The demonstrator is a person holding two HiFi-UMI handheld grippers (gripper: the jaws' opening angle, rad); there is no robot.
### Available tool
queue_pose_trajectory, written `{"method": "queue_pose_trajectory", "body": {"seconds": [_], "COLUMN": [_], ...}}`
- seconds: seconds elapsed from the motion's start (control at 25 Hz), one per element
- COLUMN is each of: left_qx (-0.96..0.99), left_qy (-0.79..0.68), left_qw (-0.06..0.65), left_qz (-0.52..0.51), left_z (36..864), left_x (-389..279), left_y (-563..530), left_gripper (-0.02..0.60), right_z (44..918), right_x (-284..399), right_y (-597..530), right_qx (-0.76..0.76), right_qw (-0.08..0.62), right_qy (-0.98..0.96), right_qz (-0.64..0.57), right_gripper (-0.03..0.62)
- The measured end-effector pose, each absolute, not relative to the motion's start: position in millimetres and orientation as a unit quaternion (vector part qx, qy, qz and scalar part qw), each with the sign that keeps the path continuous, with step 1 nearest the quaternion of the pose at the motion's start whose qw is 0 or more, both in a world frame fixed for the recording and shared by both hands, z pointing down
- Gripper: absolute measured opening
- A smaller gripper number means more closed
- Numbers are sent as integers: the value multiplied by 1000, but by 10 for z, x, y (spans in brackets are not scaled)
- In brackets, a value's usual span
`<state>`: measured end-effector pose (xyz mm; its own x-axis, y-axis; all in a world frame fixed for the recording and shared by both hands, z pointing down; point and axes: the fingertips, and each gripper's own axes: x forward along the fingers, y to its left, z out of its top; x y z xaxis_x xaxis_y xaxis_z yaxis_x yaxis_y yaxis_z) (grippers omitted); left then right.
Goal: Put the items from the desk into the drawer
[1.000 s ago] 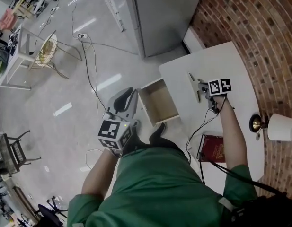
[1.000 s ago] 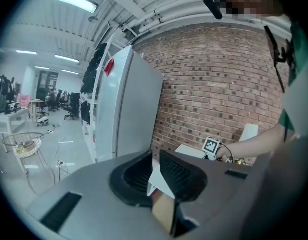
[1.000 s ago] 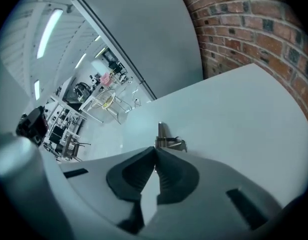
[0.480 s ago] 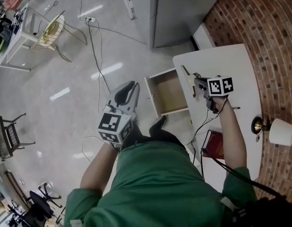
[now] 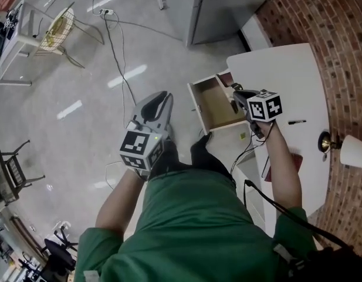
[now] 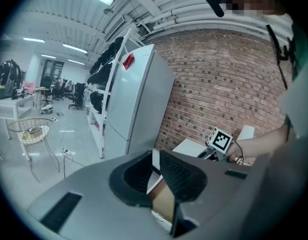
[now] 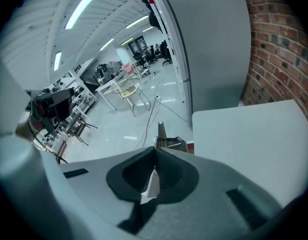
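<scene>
Right tool (image 5: 234, 94) has swung off the white desk (image 5: 286, 69) to above the open wooden drawer (image 5: 219, 104), jaws together; left tool (image 5: 159, 101) gapes empty.

- The desk (image 5: 289, 78) has a plain white top, smooth and pretty matt.
- The drawer (image 5: 219, 104) is lined in a light brown wood-look finish, with white edges.
- The left gripper (image 6: 154, 154) and right gripper (image 7: 154, 151) both wear a grey matt plastic shell. The pads inside the left one's jaws are black and ribbed.
- The wall (image 5: 339, 22) is rough red brick with pale mortar lines.
- The floor (image 5: 69, 116) is pale, polished and glossy, and throws back the ceiling lights.
- The person's top (image 5: 198, 234) is green cloth, no shine at all.
- The lamp (image 5: 355, 151) has a matt white shade over a shiny brass-like base.
- The cabinet (image 5: 227, 4) is smooth grey, and looks like painted metal.
</scene>
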<state>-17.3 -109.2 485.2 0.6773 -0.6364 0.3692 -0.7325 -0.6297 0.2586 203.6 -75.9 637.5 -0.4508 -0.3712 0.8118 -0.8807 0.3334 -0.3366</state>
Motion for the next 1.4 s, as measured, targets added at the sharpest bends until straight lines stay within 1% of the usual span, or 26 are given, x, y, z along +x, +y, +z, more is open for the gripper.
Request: {"method": "queue_pose_trajectory", "body": {"seconds": [0.28, 0.48, 0.84, 0.96, 1.08, 1.28, 1.4], "left_qx": [905, 906, 902, 894, 891, 888, 883], "left_qy": [-344, -339, -321, -319, -317, -327, -334], "left_qw": [206, 204, 228, 250, 255, 253, 264], "left_qz": [140, 149, 179, 192, 199, 200, 197], "left_z": [5151, 5338, 5728, 5892, 6064, 6279, 6405], "left_x": [-339, -401, -296, -217, -287, -449, -462], "left_y": [-1116, -1217, -1097, -1024, -1071, -1141, -1093], "left_gripper": [43, 43, 43, 43, 43, 43, 43], "right_z": [6684, 7108, 8079, 8368, 8605, 8900, 9094], "right_x": [1710, 1619, 1800, 1861, 1798, 1723, 1734], "right_y": [-581, -480, -194, -177, -231, -241, -163], "right_qx": [435, 443, 412, 394, 375, 327, 299], "right_qw": [344, 354, 467, 486, 512, 582, 605], "right_qy": [-737, -726, -693, -699, -698, -685, -680], "right_qz": [385, 389, 362, 346, 332, 292, 285], "right_gripper": [8, 9, 8, 9, 9, 9, 9]}}
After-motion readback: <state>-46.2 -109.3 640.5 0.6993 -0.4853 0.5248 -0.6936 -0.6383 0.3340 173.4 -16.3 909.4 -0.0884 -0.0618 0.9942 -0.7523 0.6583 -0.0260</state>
